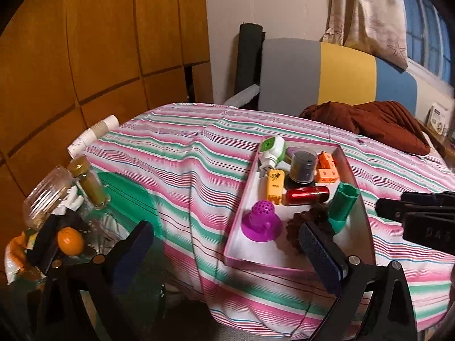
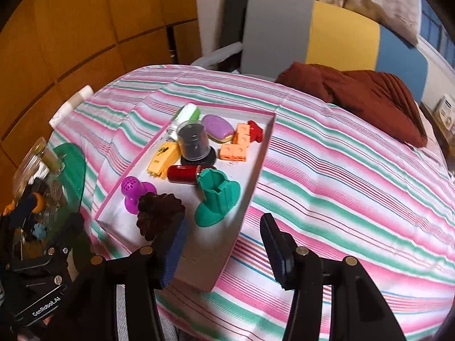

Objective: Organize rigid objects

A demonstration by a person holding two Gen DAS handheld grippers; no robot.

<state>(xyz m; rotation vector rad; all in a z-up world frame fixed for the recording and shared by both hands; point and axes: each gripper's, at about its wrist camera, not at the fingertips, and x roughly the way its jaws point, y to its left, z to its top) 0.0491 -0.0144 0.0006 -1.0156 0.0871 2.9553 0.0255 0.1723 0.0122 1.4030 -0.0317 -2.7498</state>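
Note:
A shallow pink-rimmed box [image 2: 257, 174] lies on the striped cloth. In it lie a green cup-shaped piece [image 2: 217, 199], a brown pine cone [image 2: 159, 216], a purple perforated piece [image 2: 133, 191], a red cylinder [image 2: 184, 174], a yellow block [image 2: 163, 159], a dark capped jar [image 2: 194, 142], orange blocks [image 2: 237, 145], a purple oval [image 2: 217, 128] and a white-green plug [image 2: 186, 115]. My right gripper [image 2: 224, 221] hangs over the box's near right corner, open and holding nothing. My left gripper [image 1: 224, 230] stands wide open before the box [image 1: 237, 224], also with nothing in it. The right gripper [image 1: 382, 209] shows at the right edge.
At the left stands a glass side table [image 1: 128, 199] with a spice jar [image 1: 89, 183], a clear jar [image 1: 47, 196] and an orange fruit [image 1: 70, 241]. Paper cups [image 1: 93, 133] lie at the cloth's far left. A brown cloth [image 2: 366, 96] lies at the back right, in front of a striped chair back [image 2: 335, 34].

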